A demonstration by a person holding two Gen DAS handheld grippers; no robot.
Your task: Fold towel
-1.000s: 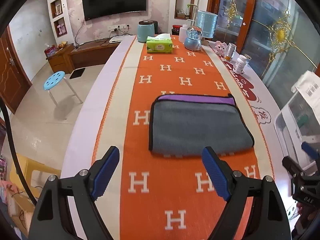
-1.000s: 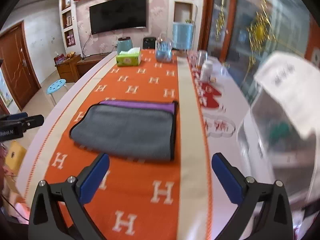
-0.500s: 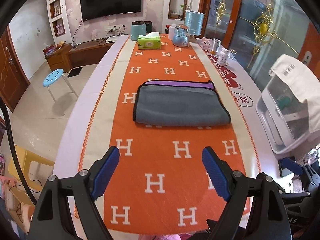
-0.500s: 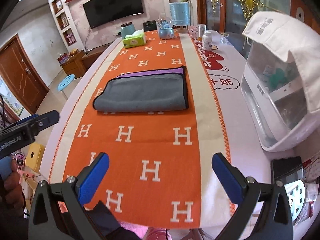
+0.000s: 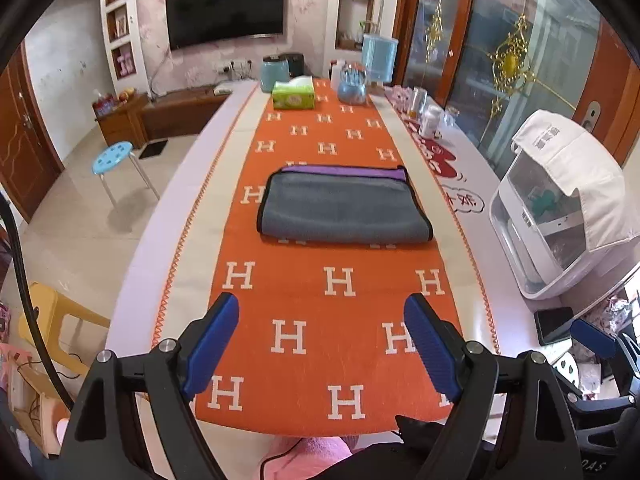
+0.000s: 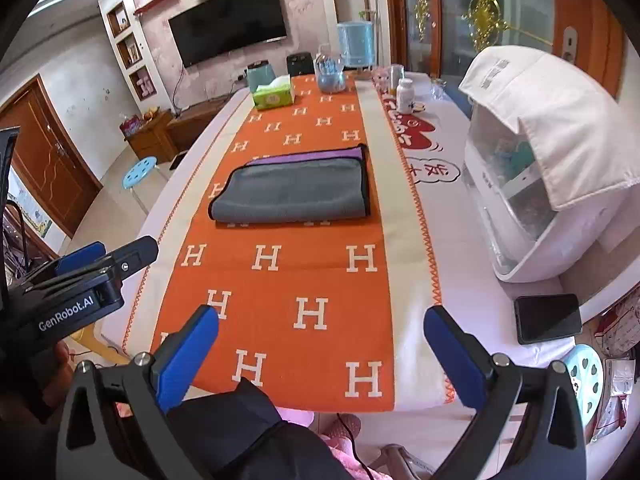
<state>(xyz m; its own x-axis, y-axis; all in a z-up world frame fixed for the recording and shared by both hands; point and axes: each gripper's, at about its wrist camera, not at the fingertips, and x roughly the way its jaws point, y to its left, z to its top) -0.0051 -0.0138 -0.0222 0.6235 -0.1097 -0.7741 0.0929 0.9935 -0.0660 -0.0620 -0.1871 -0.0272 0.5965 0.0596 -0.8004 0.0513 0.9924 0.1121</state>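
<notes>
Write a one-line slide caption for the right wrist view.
Folded grey towel lies on the orange runner; open right gripper hangs near the table's edge, empty.

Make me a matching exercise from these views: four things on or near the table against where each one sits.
Things:
1. towel
2. tissue box
3. phone
4. blue stool

Places:
A. on the floor, left of the table
B. far end of the orange runner
C. middle of the runner, folded
D. near right table edge, on white cloth

Pairs: 1-C, 2-B, 3-D, 4-A
</notes>
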